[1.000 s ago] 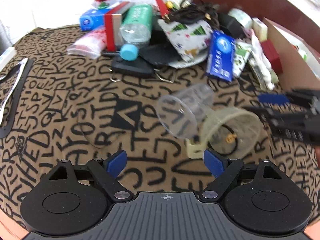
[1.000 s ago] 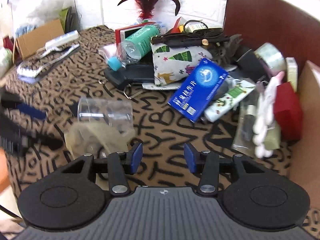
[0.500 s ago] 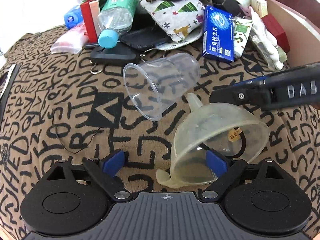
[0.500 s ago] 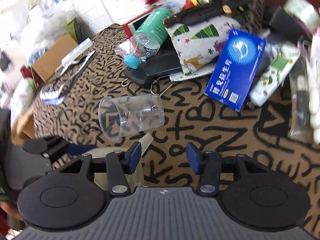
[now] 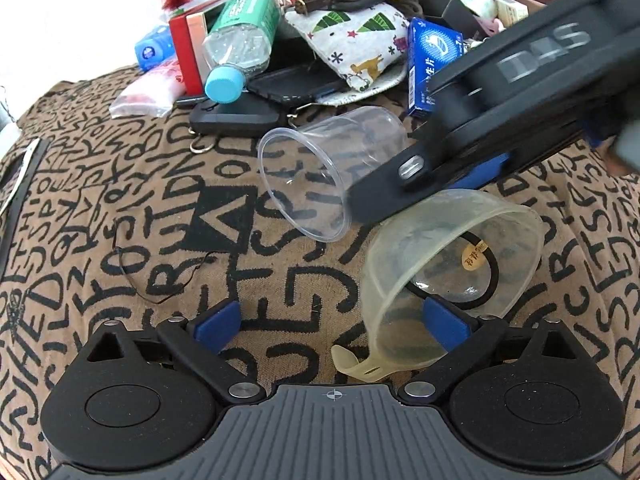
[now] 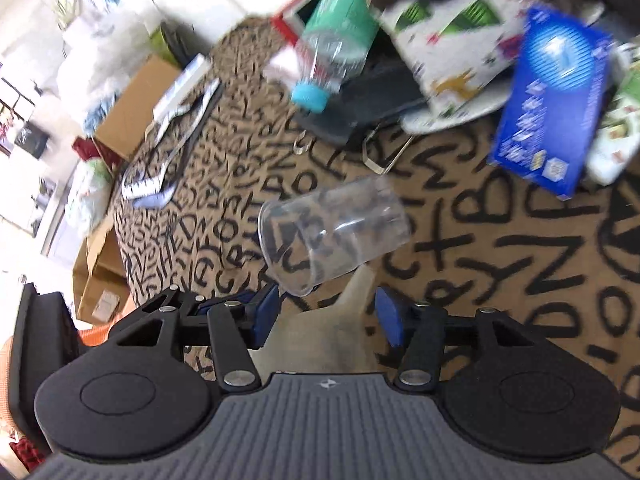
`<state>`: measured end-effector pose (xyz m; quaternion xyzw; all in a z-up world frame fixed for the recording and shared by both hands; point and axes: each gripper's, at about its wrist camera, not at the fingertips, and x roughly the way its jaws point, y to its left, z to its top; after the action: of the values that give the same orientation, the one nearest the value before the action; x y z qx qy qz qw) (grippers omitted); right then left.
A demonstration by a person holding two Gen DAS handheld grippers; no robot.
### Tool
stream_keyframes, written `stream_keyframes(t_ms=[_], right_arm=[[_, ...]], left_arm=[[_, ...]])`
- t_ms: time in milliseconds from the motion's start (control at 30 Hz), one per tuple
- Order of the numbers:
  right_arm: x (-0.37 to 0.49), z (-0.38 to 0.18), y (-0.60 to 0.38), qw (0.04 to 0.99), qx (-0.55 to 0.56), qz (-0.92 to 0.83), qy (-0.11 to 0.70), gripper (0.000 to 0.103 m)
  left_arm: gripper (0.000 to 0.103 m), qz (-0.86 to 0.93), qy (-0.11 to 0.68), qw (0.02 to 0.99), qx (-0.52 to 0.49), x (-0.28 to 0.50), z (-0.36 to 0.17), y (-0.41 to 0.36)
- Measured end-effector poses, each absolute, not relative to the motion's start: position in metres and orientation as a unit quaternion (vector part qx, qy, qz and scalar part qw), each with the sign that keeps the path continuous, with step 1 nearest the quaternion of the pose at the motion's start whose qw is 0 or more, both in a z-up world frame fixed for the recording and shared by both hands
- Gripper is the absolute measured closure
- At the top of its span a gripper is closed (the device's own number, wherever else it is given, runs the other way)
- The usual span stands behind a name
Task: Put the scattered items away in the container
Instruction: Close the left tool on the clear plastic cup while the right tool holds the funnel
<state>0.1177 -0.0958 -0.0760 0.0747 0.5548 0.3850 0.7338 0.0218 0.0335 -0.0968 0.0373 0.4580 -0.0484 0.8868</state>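
Note:
A clear plastic cup lies on its side on the lettered brown cloth; it also shows in the right wrist view. A yellowish translucent funnel lies beside it with a black hair tie under it. My left gripper is open, its right finger at the funnel's rim. My right gripper is open, just above the funnel's spout and close to the cup's mouth. In the left wrist view the right gripper's fingers reach in from the right between cup and funnel.
A pile of items lies at the back: a green-labelled bottle, a tree-print pouch, a blue box, a black case. Cardboard boxes stand beyond the table's left edge.
Both grippers have moved closer to the cup and funnel. The right gripper has swung in over the funnel, its fingers now at the spout and the cup's mouth.

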Motion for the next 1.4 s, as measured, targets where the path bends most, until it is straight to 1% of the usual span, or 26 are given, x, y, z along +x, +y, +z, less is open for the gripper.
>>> stream_keyframes(t_ms=[67, 133, 200, 233, 267, 400, 633, 733, 800, 867, 900, 933, 1000, 1033, 1133, 1200, 1267, 1400], right_arm=[[0.121, -0.083, -0.086, 0.723, 0.077, 0.382, 0.571, 0.044], [0.123, -0.089, -0.083, 0.716, 0.091, 0.374, 0.583, 0.049], [0.122, -0.090, -0.084, 0.719, 0.097, 0.370, 0.580, 0.067], [0.123, -0.091, -0.087, 0.717, 0.108, 0.370, 0.580, 0.083], [0.124, -0.091, -0.090, 0.715, 0.117, 0.369, 0.583, 0.085], [0.117, -0.083, -0.098, 0.731, 0.106, 0.370, 0.563, 0.085], [0.097, -0.053, -0.125, 0.786, 0.095, 0.353, 0.499, 0.084], [0.083, -0.033, -0.139, 0.834, 0.066, 0.334, 0.435, 0.082], [0.066, -0.019, -0.147, 0.877, 0.014, 0.310, 0.366, 0.082], [0.045, -0.014, -0.150, 0.907, -0.048, 0.284, 0.306, 0.082], [0.036, -0.017, -0.152, 0.916, -0.080, 0.271, 0.286, 0.082], [0.027, -0.023, -0.153, 0.920, -0.108, 0.262, 0.271, 0.082], [0.015, -0.036, -0.158, 0.920, -0.130, 0.258, 0.266, 0.083], [0.013, -0.043, -0.162, 0.915, -0.125, 0.264, 0.277, 0.084], [0.010, -0.057, -0.167, 0.919, -0.115, 0.250, 0.282, 0.081], [0.012, -0.061, -0.171, 0.916, -0.090, 0.253, 0.298, 0.073], [0.009, -0.065, -0.174, 0.916, -0.074, 0.251, 0.304, 0.058], [-0.010, -0.068, -0.180, 0.923, -0.092, 0.229, 0.295, 0.057]], left_arm=[[0.002, -0.047, 0.458, 0.887, 0.041, 0.022, -0.098, 0.033], [0.001, -0.047, 0.456, 0.888, 0.041, 0.022, -0.099, 0.033], [0.001, -0.049, 0.456, 0.888, 0.039, 0.022, -0.099, 0.034], [0.001, -0.048, 0.455, 0.889, 0.037, 0.021, -0.098, 0.034], [0.001, -0.049, 0.456, 0.888, 0.033, 0.022, -0.098, 0.036], [0.000, -0.050, 0.458, 0.887, 0.021, 0.024, -0.097, 0.037], [0.004, -0.065, 0.439, 0.896, 0.028, 0.028, -0.085, 0.021], [0.005, -0.068, 0.425, 0.902, 0.025, 0.042, -0.075, 0.009], [0.003, -0.080, 0.429, 0.900, 0.018, 0.058, -0.074, 0.000], [0.006, -0.097, 0.473, 0.875, 0.024, 0.073, -0.083, -0.009], [0.006, -0.106, 0.493, 0.863, 0.026, 0.076, -0.088, -0.010], [0.005, -0.116, 0.496, 0.860, 0.034, 0.073, -0.090, -0.010], [0.004, -0.132, 0.493, 0.858, 0.063, 0.060, -0.090, -0.010], [0.004, -0.140, 0.494, 0.856, 0.060, 0.053, -0.089, -0.006], [0.002, -0.154, 0.499, 0.852, 0.040, 0.036, -0.087, 0.009], [0.002, -0.141, 0.503, 0.852, 0.032, 0.030, -0.086, 0.018], [0.002, -0.124, 0.502, 0.856, 0.005, 0.031, -0.082, 0.027], [0.005, -0.112, 0.472, 0.874, -0.036, 0.033, -0.072, 0.029]])
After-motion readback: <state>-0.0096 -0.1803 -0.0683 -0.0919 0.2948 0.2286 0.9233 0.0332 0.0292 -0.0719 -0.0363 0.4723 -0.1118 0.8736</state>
